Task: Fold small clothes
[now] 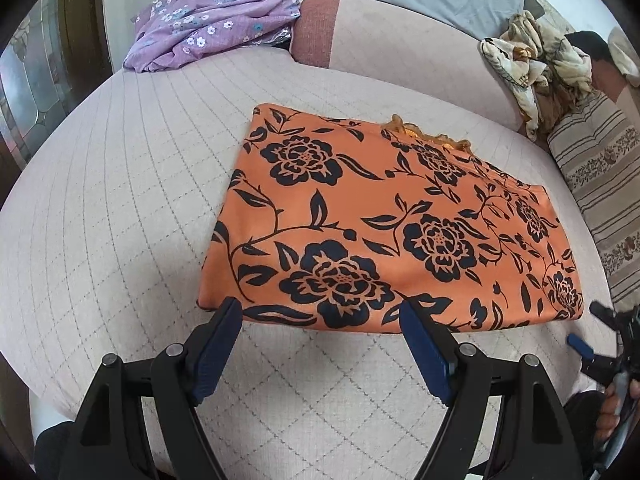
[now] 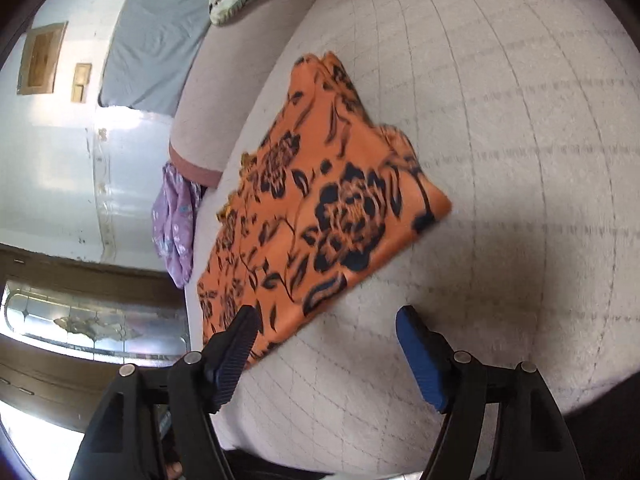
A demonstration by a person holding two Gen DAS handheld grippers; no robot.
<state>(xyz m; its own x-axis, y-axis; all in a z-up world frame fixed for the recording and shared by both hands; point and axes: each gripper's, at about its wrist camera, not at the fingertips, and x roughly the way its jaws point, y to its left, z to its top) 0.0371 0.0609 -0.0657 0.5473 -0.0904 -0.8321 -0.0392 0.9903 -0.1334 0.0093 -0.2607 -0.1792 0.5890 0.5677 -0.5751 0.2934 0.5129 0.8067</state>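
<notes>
Folded orange floral cloth [image 1: 384, 236] lying flat on the quilted bed [image 1: 120, 208], both my grippers empty.

My left gripper [image 1: 320, 320] hangs at the cloth's near edge, fingers [image 1: 218, 340] spread wide, gripping nothing. My right gripper [image 2: 326, 328] is also released near a corner; that view is blurred, so contact is unclear. A purple garment [image 1: 208, 24] lies well apart.

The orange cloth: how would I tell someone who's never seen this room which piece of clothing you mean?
Start at the big pale quilted bed. The orange cloth lies folded flat in its middle, just ahead of the left gripper. Unlike the crumpled purple garment and the cream bundle at the bed's far edge, it is a neat rectangle printed with large black flowers.
</notes>
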